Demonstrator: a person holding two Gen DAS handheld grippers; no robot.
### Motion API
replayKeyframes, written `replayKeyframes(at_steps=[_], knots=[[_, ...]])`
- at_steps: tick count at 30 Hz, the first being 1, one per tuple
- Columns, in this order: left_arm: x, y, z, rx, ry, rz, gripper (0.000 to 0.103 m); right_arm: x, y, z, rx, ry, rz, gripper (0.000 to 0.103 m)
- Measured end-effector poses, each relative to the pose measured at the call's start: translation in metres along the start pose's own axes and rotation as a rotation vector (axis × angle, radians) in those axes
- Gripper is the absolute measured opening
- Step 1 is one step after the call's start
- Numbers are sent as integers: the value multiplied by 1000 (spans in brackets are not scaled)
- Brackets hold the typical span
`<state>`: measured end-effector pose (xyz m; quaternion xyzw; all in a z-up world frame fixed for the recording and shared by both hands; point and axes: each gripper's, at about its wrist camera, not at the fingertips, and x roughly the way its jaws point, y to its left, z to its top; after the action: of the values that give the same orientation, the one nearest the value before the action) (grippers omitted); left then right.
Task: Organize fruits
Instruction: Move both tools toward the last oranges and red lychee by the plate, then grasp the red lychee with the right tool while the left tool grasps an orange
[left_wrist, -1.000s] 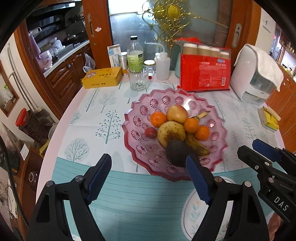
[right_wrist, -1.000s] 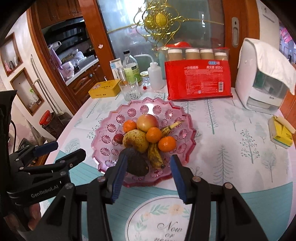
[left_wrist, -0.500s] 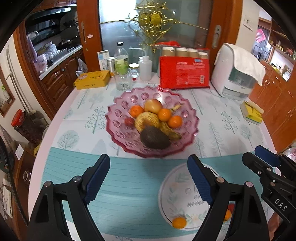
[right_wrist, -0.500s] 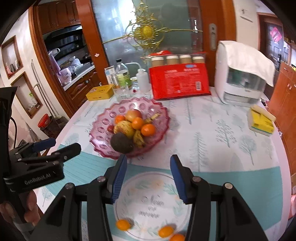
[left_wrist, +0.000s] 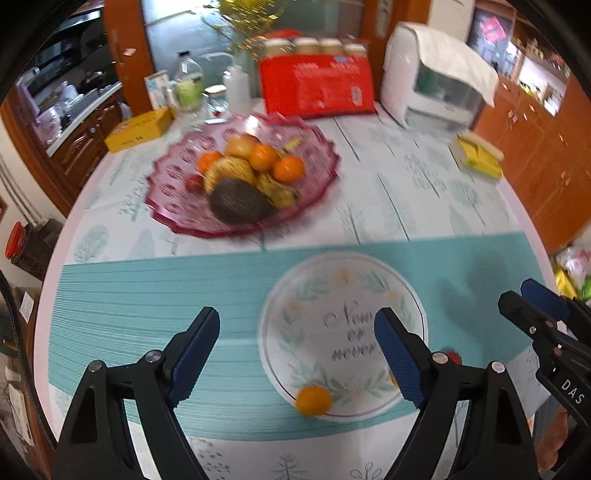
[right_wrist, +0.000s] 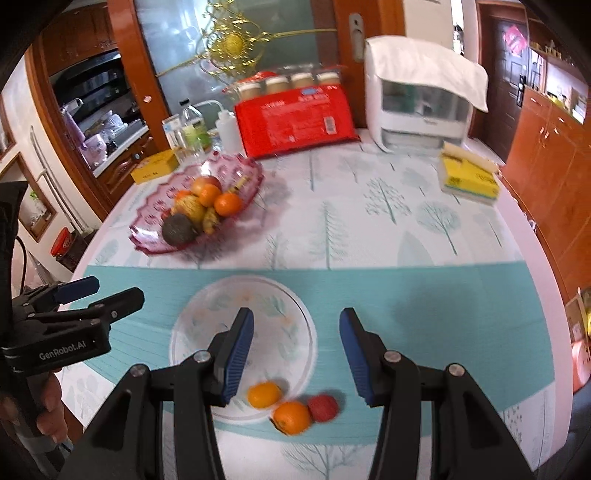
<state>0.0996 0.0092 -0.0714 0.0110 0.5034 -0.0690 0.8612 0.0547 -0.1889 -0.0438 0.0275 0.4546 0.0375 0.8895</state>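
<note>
Right wrist view shows a round table (right_wrist: 406, 229) with a white and teal cloth printed with little trees. In the left middle of the frame sits a pink glass bowl with a wavy rim (right_wrist: 155, 218), piled with oranges, an apple, a pear, a banana and a dark avocado (right_wrist: 178, 229). Behind it, along the top, stand a clear bottle with a green label (right_wrist: 192, 127), a white squeeze bottle (right_wrist: 226, 129), a big red packet (right_wrist: 295, 118) and a white machine with a cloth on top (right_wrist: 417, 96). A yellow box (right_wrist: 154, 166) lies at the left of the bowl, and a stack of yellow sponges (right_wrist: 467, 177) lies at the far right.

Near the bottom of the frame, three loose fruits wait on the cloth: a small orange (right_wrist: 263, 394) on the white circle printed there (right_wrist: 207, 325), a bigger orange (right_wrist: 291, 416) just past its edge, and a small red fruit (right_wrist: 323, 407) touching the bigger orange. Nothing stands between my fingers and these fruits.

My right gripper (right_wrist: 296, 350) hangs above them with its blue pads partly apart and holds nothing. My left gripper (left_wrist: 297, 356) has its pads spread wide and is empty too. In the left wrist view it floats over the teal cloth, with the small orange (left_wrist: 313, 400) low between the pads, not touched. The fruits there look blurry.
</note>
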Motion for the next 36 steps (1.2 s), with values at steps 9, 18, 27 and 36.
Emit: replayKeyframes(at_steps=[9,18,27,36], knots=[[26,-56,-31,142,66,-74,85,19,-34,-40,63,87,-23,49],[38,-102,-61,221,106,-149,85,31,-53,-61,112,132,-32,49],[48,-120,-78,229,125,-199,72,36,-67,-73,154,149,-30,49],[62,-129,-83,212,125,-199,65,41,-71,-79,172,168,-4,49]])
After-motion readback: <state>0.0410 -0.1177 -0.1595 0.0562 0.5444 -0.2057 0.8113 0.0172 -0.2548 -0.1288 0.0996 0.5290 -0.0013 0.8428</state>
